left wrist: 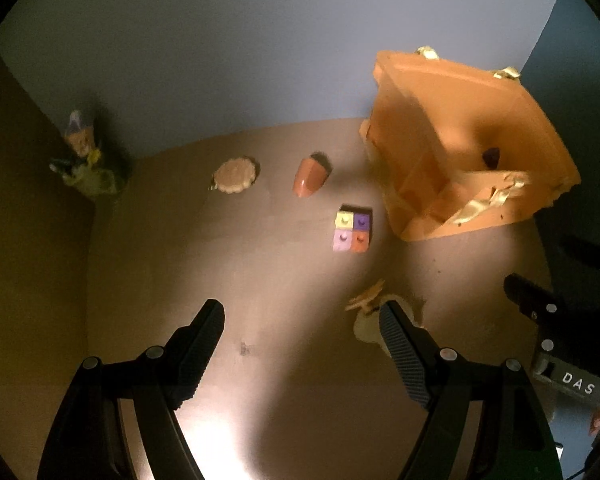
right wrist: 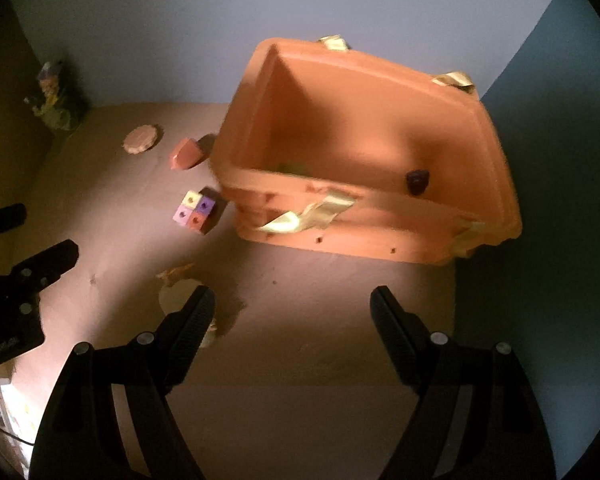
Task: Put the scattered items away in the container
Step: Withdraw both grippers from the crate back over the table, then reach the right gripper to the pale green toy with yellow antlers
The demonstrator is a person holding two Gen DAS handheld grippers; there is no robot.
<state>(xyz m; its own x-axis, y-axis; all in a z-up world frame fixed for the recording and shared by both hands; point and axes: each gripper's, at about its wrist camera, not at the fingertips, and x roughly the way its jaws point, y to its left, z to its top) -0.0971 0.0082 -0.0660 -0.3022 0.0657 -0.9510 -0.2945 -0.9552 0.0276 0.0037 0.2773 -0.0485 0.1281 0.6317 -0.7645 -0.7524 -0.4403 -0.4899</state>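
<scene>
Tongs: left gripper (left wrist: 302, 330) and right gripper (right wrist: 292, 316) both released, jaws apart, nothing between them, above the table (left wrist: 284, 360). Near them lies a pale, blurred toy (right wrist: 178, 294), possibly a figure. Farther: block (left wrist: 353, 230), wedge (left wrist: 310, 176), biscuit (left wrist: 236, 175). Right: orange bin (right wrist: 380, 232).

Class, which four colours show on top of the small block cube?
Yellow, purple, pink and orange on the block cube; left wrist view.

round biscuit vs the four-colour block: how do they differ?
The biscuit is round, flat and plain tan; the block is square, thicker and split into yellow, purple, pink and orange quarters. The biscuit lies farther from the orange bin; the block sits beside its near corner. Both rest on the table, outside the bin.
</scene>
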